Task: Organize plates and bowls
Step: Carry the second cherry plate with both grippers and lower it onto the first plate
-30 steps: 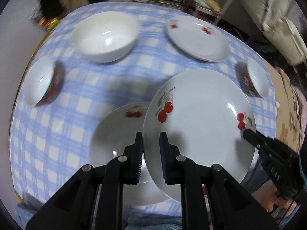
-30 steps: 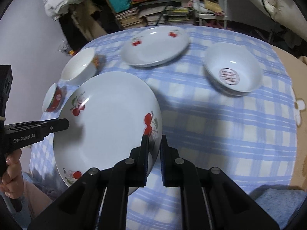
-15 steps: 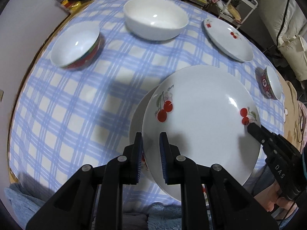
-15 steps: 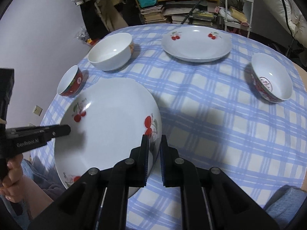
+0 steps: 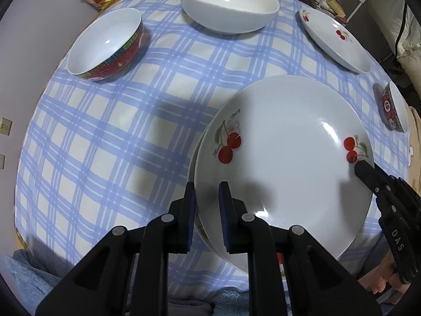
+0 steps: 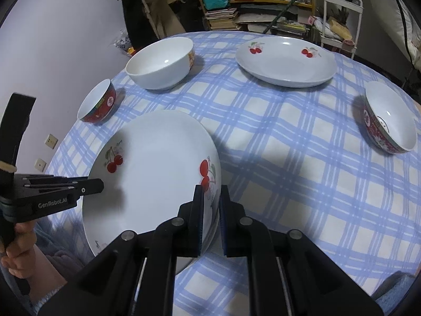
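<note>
Both grippers hold one large white cherry plate by opposite rims; it also shows in the right wrist view. My left gripper is shut on its near rim. My right gripper is shut on its right rim and shows as a black finger in the left wrist view. The held plate lies almost squarely over a second plate on the table, of which only a thin left edge shows.
On the blue checked tablecloth stand a big white bowl, a small red-sided bowl at left, another red bowl at right and a cherry plate at the back. Shelves and clutter stand behind.
The held plate has moved left over the lower plate, which now shows only a sliver. Both grippers stayed shut on it.
</note>
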A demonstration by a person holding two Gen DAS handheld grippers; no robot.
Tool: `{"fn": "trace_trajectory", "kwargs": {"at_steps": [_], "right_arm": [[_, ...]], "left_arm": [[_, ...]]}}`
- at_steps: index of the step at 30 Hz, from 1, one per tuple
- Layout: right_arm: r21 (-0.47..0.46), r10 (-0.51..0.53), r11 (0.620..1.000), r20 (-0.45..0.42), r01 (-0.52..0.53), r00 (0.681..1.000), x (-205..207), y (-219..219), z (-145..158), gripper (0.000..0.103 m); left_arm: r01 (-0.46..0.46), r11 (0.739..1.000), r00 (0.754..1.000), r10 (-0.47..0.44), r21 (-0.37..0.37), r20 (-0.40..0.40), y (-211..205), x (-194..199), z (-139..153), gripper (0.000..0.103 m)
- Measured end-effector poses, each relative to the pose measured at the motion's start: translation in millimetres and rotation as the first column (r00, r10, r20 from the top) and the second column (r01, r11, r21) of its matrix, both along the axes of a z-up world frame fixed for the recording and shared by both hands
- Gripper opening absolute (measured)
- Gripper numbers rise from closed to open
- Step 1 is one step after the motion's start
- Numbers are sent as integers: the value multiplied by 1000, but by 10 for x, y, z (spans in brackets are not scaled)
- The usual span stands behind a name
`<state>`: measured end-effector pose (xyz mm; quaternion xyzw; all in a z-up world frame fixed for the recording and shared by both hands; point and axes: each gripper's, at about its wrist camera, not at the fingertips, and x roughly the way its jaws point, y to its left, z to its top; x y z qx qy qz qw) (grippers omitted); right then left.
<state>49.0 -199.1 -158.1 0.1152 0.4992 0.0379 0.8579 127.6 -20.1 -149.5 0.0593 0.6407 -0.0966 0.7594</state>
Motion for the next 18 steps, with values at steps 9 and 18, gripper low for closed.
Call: {"fn": "trace_trajectory", "kwargs": {"at_steps": [9, 18], "right_arm": [[-26, -11, 1000, -28, 11, 1000, 51, -26, -149, 12], [-7, -21, 1000, -39, 21, 999, 9, -37, -163, 12]], "left_arm": [[13, 1000, 1000, -13, 5, -7, -60, 27, -66, 16], [11, 1000, 1000, -11, 23, 16, -50, -19, -23, 16]]}}
